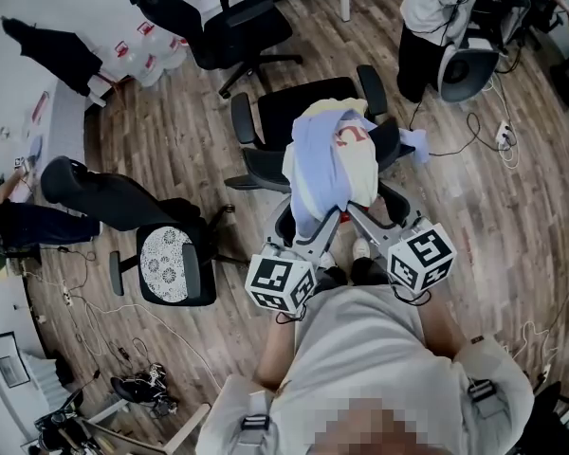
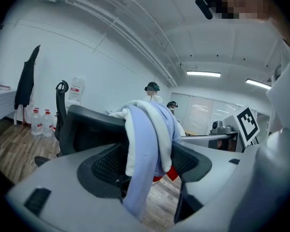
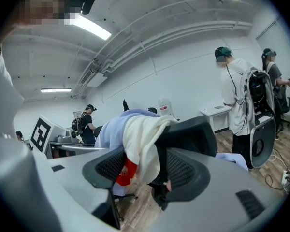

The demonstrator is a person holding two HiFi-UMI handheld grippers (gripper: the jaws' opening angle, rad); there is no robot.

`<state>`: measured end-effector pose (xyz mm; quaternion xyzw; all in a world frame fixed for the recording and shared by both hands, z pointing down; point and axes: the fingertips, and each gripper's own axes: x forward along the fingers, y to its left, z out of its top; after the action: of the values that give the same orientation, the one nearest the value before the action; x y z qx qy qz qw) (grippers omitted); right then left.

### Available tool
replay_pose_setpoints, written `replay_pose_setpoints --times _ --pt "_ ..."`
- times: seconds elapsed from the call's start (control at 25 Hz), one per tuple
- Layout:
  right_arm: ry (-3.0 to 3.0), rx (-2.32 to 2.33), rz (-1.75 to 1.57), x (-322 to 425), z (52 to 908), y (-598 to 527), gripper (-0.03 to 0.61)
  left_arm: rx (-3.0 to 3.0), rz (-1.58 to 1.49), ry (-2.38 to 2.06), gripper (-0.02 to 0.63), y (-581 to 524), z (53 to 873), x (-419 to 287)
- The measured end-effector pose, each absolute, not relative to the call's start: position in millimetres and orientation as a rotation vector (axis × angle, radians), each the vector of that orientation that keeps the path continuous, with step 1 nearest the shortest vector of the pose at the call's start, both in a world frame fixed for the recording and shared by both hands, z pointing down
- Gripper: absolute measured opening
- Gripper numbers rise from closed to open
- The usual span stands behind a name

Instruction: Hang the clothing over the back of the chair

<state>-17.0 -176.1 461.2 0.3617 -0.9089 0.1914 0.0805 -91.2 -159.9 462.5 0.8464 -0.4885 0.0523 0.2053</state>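
Wooden floor surrounds the chair, whose back carries the draped clothing. The step appears to be release: left gripper and right gripper sit side by side, angled slightly downward, jaws spread, fabric between them unpinched. The next move likely calls for backing both out without snagging cloth.

Soft matt cloth makes up the clothing (creased, dull all over); the chair looks matt black plastic, the floor wood-grain planks, faintly glossy.
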Motion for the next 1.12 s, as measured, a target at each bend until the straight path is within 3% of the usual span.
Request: replay_pose_setpoints --times 0.96,1.12 --pt "-2.69 1.269 0.463 -3 448 -159 0.267 2.474 0.0 -1.351 0.319 -141 437 -117" --pt "-2.651 1.367 0.456 6 450 -151 0.237 2.482 0.007 -1.343 0.319 -135 439 -124"
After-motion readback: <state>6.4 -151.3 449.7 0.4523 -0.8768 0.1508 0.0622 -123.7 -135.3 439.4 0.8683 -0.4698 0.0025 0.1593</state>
